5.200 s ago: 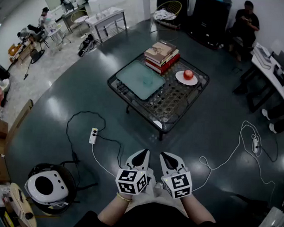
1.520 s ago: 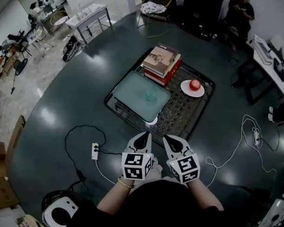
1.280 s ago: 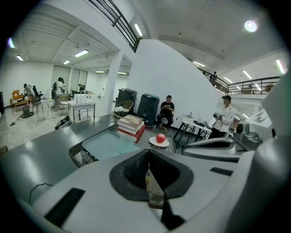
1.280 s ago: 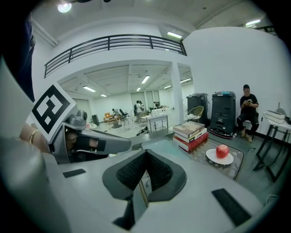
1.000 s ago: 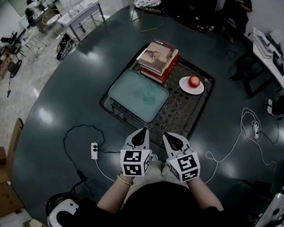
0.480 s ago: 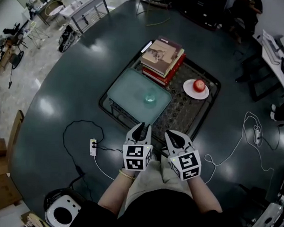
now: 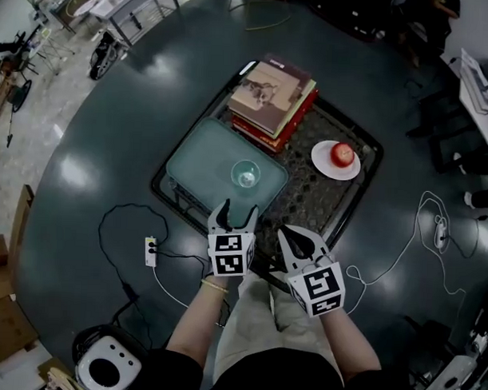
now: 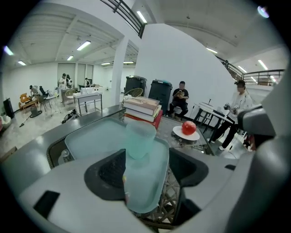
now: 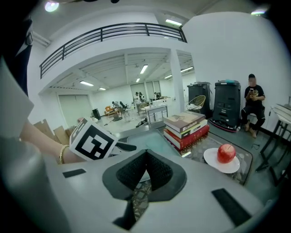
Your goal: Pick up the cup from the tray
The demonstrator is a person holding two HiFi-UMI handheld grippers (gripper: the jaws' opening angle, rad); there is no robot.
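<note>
At the far left, a white power strip [image 7: 150, 250] is lying on the dark floor, its black cord looping away. To its right, the person is holding the left tongs [image 7: 235, 216] out over the near side of the low, lattice-topped surface [image 7: 308, 202]. These tongs are opening, their dark pads spreading with nothing pressed between them. Straight ahead of the pads, the pale green tray [image 7: 193, 160] is sitting on the left half of the surface. The clear cup [image 7: 245, 173] is standing upright on the tray, right of its middle and a little beyond the tips of the left tongs, not touching them. From the left tongs' own camera, the cup is showing squarely in the gap between the two pads. Behind the tray, a stack of books [image 7: 267, 95] is resting at the far edge of the surface, with a red-covered one near the bottom. Further right, the right tongs [image 7: 289, 236] are hanging clenched over the near rim of the surface, their pads meeting at the tips and gripping nothing. To the right of the books, a red apple [image 7: 342, 154] is sitting on a small white plate [image 7: 321, 162], well apart from the cup. At the far right, a white cable [image 7: 439, 235] is trailing across the floor.
</note>
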